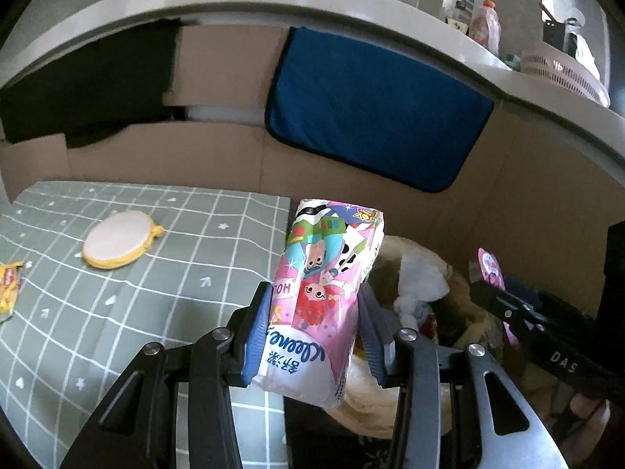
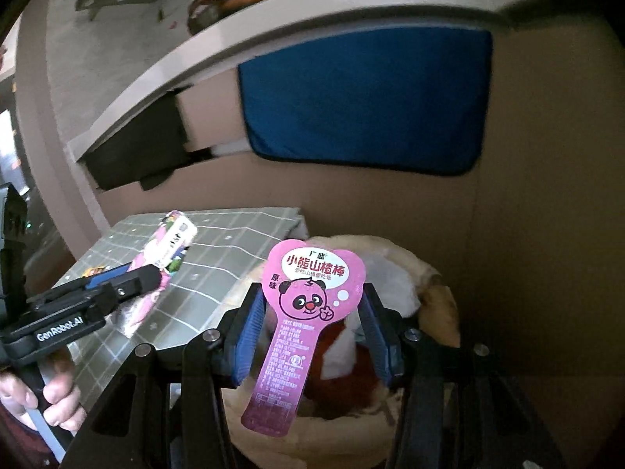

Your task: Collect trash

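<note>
In the left wrist view my left gripper (image 1: 314,293) is shut on a pink cartoon-printed tissue pack (image 1: 328,273), blue pads pressed on both of its sides. The pack hangs at the table's right edge, beside a bin lined with a beige bag (image 1: 363,398) that holds white and red trash. The right wrist view shows my right gripper (image 2: 312,291) shut on a pink paddle-shaped panda wrapper (image 2: 308,297), right over the bin (image 2: 441,305). Each gripper also shows in the other's view: the left gripper (image 2: 156,273) with the pack (image 2: 166,250), the right gripper (image 1: 478,289) with the wrapper (image 1: 488,265).
A green grid tablecloth (image 1: 117,312) carries a round yellow-rimmed pad (image 1: 117,240) and a yellow snack wrapper (image 1: 9,289) at the left edge. A blue cloth (image 1: 371,117) hangs on the cardboard wall behind. A shelf above holds a pink basket (image 1: 562,74). A hand (image 2: 58,398) grips the left handle.
</note>
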{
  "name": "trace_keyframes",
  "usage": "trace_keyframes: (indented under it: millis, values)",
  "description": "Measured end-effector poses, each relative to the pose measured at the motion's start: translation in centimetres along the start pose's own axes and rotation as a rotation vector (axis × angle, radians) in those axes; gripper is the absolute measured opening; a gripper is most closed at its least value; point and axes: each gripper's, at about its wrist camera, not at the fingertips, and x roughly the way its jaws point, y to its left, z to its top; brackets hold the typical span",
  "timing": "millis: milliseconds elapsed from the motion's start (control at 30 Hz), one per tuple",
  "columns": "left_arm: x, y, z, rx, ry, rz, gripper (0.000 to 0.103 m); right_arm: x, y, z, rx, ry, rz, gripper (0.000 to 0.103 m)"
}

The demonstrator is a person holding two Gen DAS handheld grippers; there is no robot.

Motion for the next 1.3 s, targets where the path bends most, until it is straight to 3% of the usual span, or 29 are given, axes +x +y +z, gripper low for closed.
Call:
trace_keyframes:
  millis: [167,333,500,900,1067,1300]
  values:
    - [2.4,-0.2,0.0,-0.018,0.043,-0.024,0.044,1.2,-0.9,-0.8,0.014,0.019,-0.013,0.046]
    - [5.6,-1.3,0.3,-0.055,0.113,-0.134,0.044,2.3,-2.0,-1.2,0.042,0.029,-0.026,0.046]
    - [8.4,-2.2,-0.2,-0.051,0.188,-0.164,0.044,2.6,-3.5,-1.4,0.064,0.039,-0.057,0.046]
    - [10.0,-2.5,-1.1,0.005,0.193,-0.208,0.044,3.6,-4.9,-2.1,0.096,0.063,-0.049,0.046]
    - [9.7,-1.1,-0.3,-0.095,0.21,-0.289,0.05,3.4,-4.9,-1.9,0.093,0.061,-0.052,0.046]
    - [8.1,0.2,0.9,-0.155,0.176,-0.305,0.056,3.8,-4.3,-1.8,0.075,0.075,-0.044,0.046]
